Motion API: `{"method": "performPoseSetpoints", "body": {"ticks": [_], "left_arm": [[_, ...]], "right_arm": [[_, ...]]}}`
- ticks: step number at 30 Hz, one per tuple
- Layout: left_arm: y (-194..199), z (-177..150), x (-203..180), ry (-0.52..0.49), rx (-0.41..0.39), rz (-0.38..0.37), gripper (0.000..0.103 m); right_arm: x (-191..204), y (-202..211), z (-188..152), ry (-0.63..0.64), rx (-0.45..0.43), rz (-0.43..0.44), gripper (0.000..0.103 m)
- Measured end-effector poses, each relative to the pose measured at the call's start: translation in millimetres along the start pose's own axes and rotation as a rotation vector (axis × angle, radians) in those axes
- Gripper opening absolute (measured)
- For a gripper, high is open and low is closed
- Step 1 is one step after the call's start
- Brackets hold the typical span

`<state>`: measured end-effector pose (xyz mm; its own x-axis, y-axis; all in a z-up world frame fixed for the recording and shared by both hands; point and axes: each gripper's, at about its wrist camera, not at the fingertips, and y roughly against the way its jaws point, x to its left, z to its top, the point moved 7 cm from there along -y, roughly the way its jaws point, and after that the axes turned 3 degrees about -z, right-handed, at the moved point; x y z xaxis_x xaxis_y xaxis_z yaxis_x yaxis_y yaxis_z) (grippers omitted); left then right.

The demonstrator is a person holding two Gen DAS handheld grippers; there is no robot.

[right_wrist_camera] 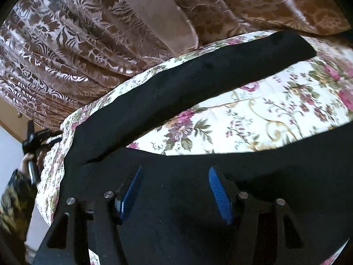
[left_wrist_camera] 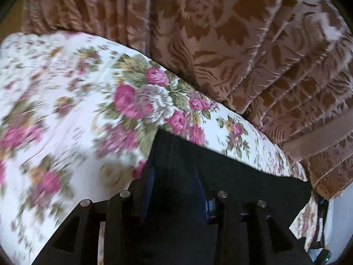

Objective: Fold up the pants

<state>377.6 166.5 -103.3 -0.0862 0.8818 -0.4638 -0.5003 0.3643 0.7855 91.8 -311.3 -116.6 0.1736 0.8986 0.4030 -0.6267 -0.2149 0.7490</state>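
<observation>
Our right fingers [right_wrist_camera: 218,193] stand spread over the black pants [right_wrist_camera: 176,84], touching nothing; the right gripper [right_wrist_camera: 175,172] hovers. Our left gripper [left_wrist_camera: 174,170] is dark against the cloth, so we cannot tell its state. The pants lie along the flowered bed's [right_wrist_camera: 264,121] edge beside the brown curtain [right_wrist_camera: 77,44].

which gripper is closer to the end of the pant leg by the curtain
Left. The leg end lies just past the fingertips of the left gripper; the right gripper hovers open over the wide part of the black pants, the leg stretching away from it.
</observation>
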Motion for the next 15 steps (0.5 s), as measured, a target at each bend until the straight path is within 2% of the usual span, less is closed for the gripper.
{"method": "performPoseSetpoints", "body": {"ticks": [6,13,14,15], "left_arm": [[-52.0,24.2,9.5,0.052,0.063,0.025,0.038],[-76.9,29.4,3.7,0.025,0.119,0.052,0.035],[-75.2,26.7,-1.4,0.001,0.121,0.041,0.029],[-72.3,24.6,-4.7,-0.013,0.112,0.038,0.011]], "right_arm": [[2.0,-15.0,14.9,-0.012,0.005,-0.008,0.063],[-0.9,-26.4,18.3,-0.018,0.028,-0.02,0.063],[-1.5,-28.0,18.3,-0.018,0.032,-0.025,0.063],[-2.5,-29.4,17.8,-0.019,0.037,-0.033,0.063]]}}
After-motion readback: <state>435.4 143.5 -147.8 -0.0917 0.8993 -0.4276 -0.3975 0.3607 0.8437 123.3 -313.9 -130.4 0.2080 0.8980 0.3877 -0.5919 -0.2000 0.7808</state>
